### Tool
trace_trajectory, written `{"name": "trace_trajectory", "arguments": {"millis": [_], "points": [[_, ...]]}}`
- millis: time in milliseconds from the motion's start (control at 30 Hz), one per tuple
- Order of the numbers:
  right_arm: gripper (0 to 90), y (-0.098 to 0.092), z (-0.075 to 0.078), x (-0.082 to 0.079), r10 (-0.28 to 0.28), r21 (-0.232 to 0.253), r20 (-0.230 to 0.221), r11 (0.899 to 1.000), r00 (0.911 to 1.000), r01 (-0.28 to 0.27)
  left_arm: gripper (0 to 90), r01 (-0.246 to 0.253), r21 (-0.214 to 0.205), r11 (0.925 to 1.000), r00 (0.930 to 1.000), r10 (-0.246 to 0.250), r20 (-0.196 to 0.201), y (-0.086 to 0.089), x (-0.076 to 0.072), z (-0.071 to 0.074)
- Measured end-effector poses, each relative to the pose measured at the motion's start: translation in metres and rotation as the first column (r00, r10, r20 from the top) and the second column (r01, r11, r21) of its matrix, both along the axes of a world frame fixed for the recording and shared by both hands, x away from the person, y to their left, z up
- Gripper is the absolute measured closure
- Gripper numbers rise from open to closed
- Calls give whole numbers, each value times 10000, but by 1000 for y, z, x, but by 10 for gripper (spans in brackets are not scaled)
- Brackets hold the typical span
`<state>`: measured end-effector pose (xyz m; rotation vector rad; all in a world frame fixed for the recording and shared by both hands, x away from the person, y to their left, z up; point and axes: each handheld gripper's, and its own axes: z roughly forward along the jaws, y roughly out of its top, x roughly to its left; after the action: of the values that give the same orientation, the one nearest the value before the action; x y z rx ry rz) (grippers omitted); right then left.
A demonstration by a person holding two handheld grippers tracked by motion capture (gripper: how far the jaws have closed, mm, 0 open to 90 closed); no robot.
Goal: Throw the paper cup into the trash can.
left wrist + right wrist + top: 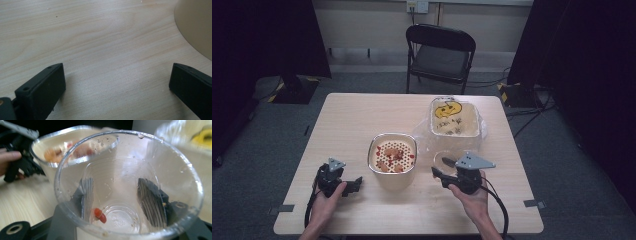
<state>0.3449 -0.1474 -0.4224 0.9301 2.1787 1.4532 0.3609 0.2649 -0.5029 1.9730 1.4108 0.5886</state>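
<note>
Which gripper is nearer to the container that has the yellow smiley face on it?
Right. The right gripper, shut on a clear plastic cup, is just below the smiley container. The left gripper rests far off, beyond the strainer container.

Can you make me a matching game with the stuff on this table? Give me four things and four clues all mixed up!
Things:
1. clear cup
2. left gripper
3. cream tub
4. bagged box

Clues:
A. jaws open over bare table
B. yellow picture inside
C. held by the right gripper
D. red and orange bits on a holed insert

Pairs: 1-C, 2-A, 3-D, 4-B
</note>
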Motion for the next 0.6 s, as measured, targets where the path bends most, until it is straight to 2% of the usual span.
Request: {"name": "trace_trajectory", "arguments": {"millis": [300, 467, 600], "points": [[471, -4, -37, -4, -15, -277, -1010, 9996, 9949, -13, 0, -8, -2, 10000, 10000, 8, 4, 0, 0, 0], [467, 0, -48, -4, 89, -483, -1277, 9987, 9918, -152, 0, -8, -6, 10000, 10000, 8, 5, 0, 0, 0], [468, 2, -50, -4, 93, -464, -1372, 9988, 9905, -158, 0, -3, -11, 10000, 10000, 3, 1, 0, 0, 0]]}}
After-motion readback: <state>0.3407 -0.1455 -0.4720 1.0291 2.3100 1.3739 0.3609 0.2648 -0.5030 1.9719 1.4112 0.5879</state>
